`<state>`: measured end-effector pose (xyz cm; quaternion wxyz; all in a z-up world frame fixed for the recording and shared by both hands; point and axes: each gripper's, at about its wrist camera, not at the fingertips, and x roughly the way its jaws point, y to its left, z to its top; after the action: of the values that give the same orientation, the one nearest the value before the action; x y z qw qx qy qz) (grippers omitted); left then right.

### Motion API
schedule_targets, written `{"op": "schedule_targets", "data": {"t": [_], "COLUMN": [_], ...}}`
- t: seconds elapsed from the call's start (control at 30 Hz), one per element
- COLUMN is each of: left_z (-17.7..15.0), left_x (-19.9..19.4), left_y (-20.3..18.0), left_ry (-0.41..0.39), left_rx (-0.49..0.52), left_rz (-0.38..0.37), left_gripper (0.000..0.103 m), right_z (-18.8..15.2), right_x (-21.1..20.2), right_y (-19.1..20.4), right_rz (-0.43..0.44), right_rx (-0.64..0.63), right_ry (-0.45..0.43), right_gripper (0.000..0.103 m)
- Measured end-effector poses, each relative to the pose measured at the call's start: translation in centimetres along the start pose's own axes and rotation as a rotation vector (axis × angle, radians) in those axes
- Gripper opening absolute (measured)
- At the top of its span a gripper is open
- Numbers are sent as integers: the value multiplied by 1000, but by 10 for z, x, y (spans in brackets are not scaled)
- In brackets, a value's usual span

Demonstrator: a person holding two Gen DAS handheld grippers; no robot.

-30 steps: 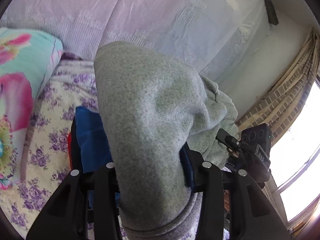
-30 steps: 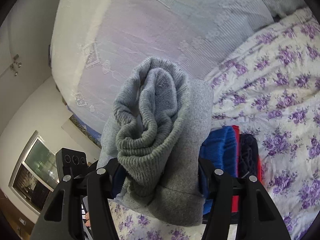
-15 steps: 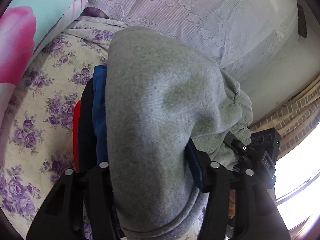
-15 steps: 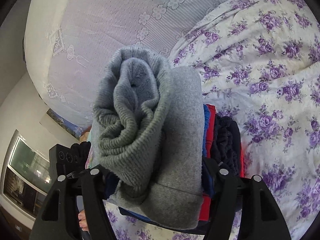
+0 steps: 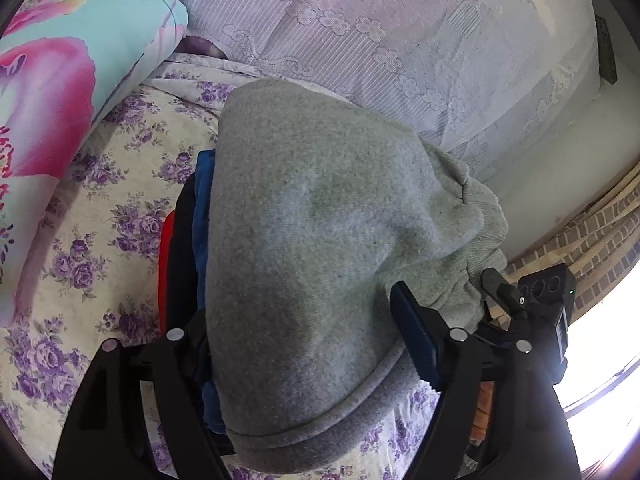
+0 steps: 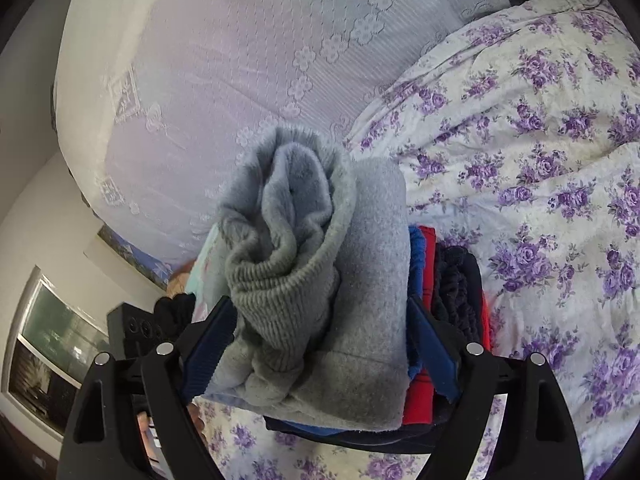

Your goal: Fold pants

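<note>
Pants: the folded gray pants (image 5: 312, 264) are lying on top of a pile of folded clothes (image 6: 448, 292) on the flowery bed cover (image 6: 540, 168).
Left gripper (image 5: 308, 320): I am seeing its jaws opening just now, wide apart, with the pants between them and the right pad off the cloth.
Right gripper (image 6: 320, 328): its jaws have been opening too, standing wide around the pants' cuff end, not squeezing.
Pillow (image 5: 60, 80): lying to the left.

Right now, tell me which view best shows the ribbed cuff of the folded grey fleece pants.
The right wrist view: the ribbed cuff faces the camera, rolled open. The left wrist view shows only its edge behind the smooth outer fold.
</note>
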<state>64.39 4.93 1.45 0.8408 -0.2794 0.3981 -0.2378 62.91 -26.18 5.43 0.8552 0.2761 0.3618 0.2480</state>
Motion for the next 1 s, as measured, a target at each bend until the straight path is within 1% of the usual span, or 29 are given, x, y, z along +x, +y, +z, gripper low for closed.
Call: {"op": "schedule_targets", "data": {"t": [0.03, 0.07, 0.1, 0.17, 0.2, 0.23, 0.3, 0.33, 0.43, 0.53, 0.77, 0.9, 1.0], "left_z": [-1, -2, -4, -5, -6, -5, -3, -2, 0, 0, -2, -1, -2], "left_x": [0, 1, 2, 2, 0, -4, -9, -13, -19, -22, -22, -32, -40], "left_y": [-3, -5, -7, -9, -11, -11, -10, -11, -20, -24, -31, -46, -68], "left_ry": [1, 2, -5, -18, -30, -43, -57, -66, -83, -89, -90, -105, -115], "left_rx": [16, 32, 51, 80, 92, 100, 90, 87, 113, 114, 129, 152, 182], "left_rz": [13, 27, 44, 63, 64, 56, 28, 16, 31, 33, 64, 63, 70], "left_gripper": [73, 73, 71, 62, 54, 51, 41, 39, 38, 38, 38, 38, 38], "right_z": [-2, -5, -8, -13, -14, -14, -12, -11, -11, -11, -12, -10, -5], "right_x": [1, 2, 4, 3, 2, 0, -3, -4, -8, -11, -10, -24, -44], "right_y": [2, 4, 7, 12, 14, 16, 14, 14, 18, 20, 18, 24, 27], "right_rz": [-8, -28, -47, -73, -81, -79, -66, -56, -45, -39, -43, -25, -11], "right_rx": [-13, -33, -55, -110, -130, -143, -136, -135, -143, -154, -148, -163, -172], "right_ry": [-5, -10, -17, -41, -48, -58, -64, -71, -88, -102, -92, -112, -134], "right_gripper": [85, 80, 76, 67, 65, 62, 60, 59, 59, 59, 58, 58, 58]}}
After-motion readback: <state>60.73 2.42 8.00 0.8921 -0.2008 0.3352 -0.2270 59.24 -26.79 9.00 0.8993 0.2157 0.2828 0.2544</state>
